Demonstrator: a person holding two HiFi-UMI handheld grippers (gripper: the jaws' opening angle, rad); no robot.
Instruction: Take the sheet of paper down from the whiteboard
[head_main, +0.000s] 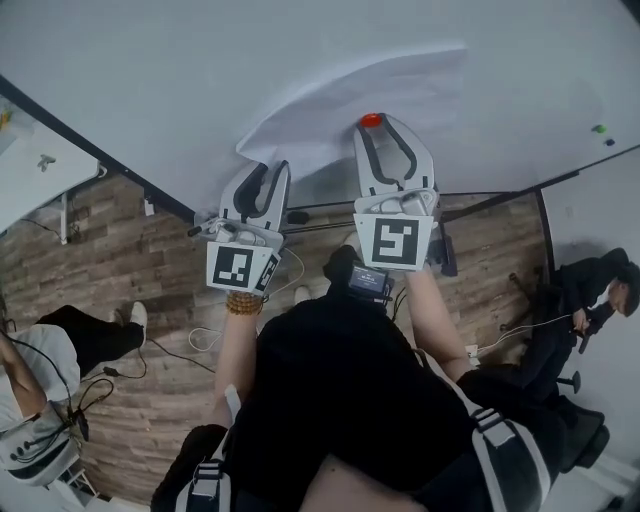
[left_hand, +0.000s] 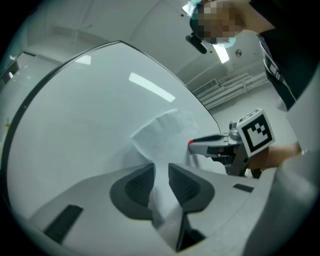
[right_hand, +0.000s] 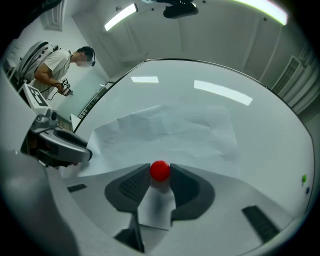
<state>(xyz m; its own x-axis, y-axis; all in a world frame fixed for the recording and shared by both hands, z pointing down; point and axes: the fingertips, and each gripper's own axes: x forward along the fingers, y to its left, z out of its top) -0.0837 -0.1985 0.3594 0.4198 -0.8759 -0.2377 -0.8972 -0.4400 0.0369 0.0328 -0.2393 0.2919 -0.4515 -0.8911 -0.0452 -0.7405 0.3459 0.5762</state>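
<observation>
On the whiteboard the paper hangs pinned by one red magnet, its lower left part bowed off the surface. Left tool is clamped on that loose part; right tool is closed round the magnet. Left to do, I judge: pull the magnet and free the paper. Both tools hide its bottom edge.

No words, numbers or brand names can be read anywhere in view.

whiteboard, sheet of paper on it, red magnet
</observation>
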